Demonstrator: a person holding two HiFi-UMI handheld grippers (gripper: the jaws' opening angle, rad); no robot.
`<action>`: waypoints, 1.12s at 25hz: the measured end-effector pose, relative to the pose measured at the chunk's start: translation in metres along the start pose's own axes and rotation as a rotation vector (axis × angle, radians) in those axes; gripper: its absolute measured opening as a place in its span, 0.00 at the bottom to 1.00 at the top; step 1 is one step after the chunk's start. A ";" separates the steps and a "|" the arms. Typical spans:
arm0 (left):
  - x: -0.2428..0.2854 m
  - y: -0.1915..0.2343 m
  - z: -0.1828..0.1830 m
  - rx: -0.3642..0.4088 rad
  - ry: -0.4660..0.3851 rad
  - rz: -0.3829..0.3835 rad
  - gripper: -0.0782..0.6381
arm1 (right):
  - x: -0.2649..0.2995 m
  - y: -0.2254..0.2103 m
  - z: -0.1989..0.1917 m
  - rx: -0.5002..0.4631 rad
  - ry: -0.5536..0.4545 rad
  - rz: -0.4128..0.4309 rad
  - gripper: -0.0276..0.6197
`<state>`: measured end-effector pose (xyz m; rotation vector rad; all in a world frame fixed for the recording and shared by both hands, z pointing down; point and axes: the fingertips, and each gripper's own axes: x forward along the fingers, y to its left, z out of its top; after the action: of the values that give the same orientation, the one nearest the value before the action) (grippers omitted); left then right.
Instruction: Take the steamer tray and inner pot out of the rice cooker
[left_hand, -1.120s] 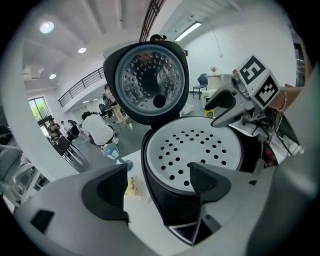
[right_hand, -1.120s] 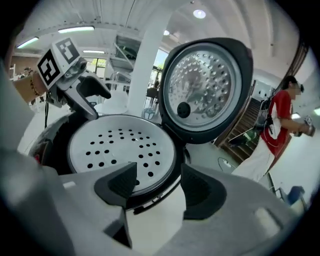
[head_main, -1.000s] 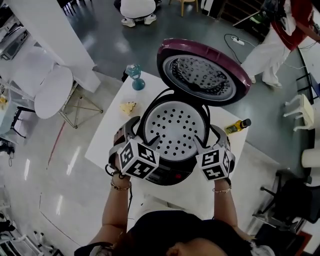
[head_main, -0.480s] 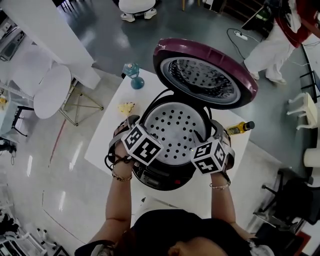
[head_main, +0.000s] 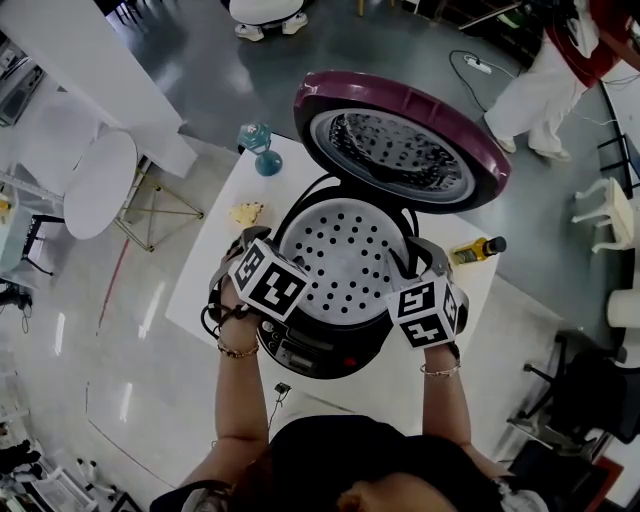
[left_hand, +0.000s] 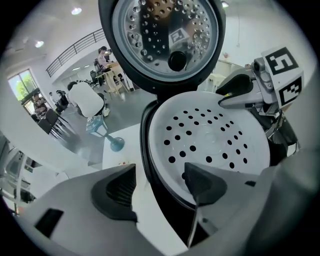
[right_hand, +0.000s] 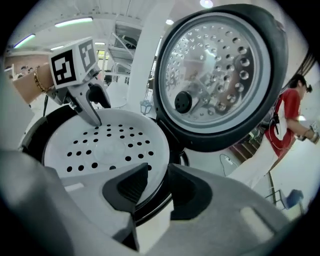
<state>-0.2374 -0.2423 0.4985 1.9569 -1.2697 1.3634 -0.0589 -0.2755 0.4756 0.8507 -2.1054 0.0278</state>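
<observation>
Squarely in the mouth of the round black rice cooker sits the white perforated plastic steamer tray, level. Its holes are bare and nothing lies on it. The cooker stands mid-way across the white square table, close to the table's near edge. Its maroon-rimmed, metal-lined lid is thrown back toward the far edge.

The coming lift turns on the tray's rim, and each tool straddles it. The left gripper comes down at the tray's left side, one pad over the perforated floor and the other outside over the table. Its jaws are wide and closing, with the rim and the cooker wall in the gap and not yet touched. The right gripper mirrors it at the right side. Its jaws are much narrower and closing too, and the tray rim runs up through the slim gap, but I see no pad pressed on it yet.

The tray is round and offers no long axis, and the two hands are equally near, opposite each other across it.

The inner pot is out of sight, and I judge it lies under the tray. A teal glass goblet stands at the table's far-left corner, and a yellow oil bottle lies at its right edge, both well apart from the cooker.
</observation>
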 end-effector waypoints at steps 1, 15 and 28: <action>0.000 -0.001 0.001 0.003 -0.002 -0.007 0.52 | -0.001 -0.001 0.002 0.015 -0.016 0.004 0.24; -0.004 -0.002 0.000 0.041 -0.006 -0.006 0.40 | -0.042 -0.010 0.040 0.230 -0.315 -0.004 0.16; -0.062 -0.007 0.023 -0.032 -0.219 -0.002 0.25 | -0.082 -0.019 0.049 0.318 -0.448 0.003 0.13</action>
<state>-0.2254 -0.2297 0.4345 2.1309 -1.3764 1.1449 -0.0485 -0.2587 0.3801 1.1226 -2.5656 0.1942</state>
